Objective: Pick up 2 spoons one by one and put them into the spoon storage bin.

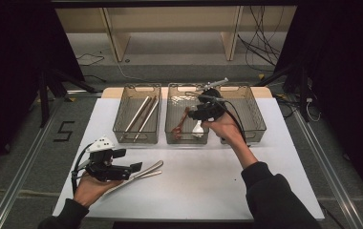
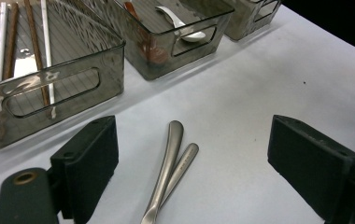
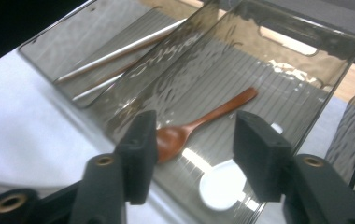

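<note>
The only writing that can be read is a black figure "5" (image 1: 64, 131) marked on the grey floor to the left of the white table (image 1: 208, 183); a faint engraving on one handle of the two metal utensils (image 2: 172, 168) is too small to read. These two metal utensils lie side by side and touching on the bare table, just in front of the left gripper (image 1: 136, 167), between its two jaws in the left gripper view; the jaws stand wide apart and touch nothing. The right gripper (image 3: 192, 156) hangs over the near end of the middle bin (image 1: 170, 136), its jaws half open and empty. Below them in this bin lie a white spoon (image 3: 222, 189) and a brown wooden spoon (image 3: 199, 123), near each other. The left bin (image 1: 117, 129) holds metal and brown chopsticks (image 1: 142, 114), and the right bin (image 1: 258, 121) stands just beside the middle one. The walls of the bins rise between the utensils on the table and the spoons. Beyond the table there are a wooden shelf (image 1: 170, 28) and loose cables (image 1: 261, 43) on the floor.
</note>
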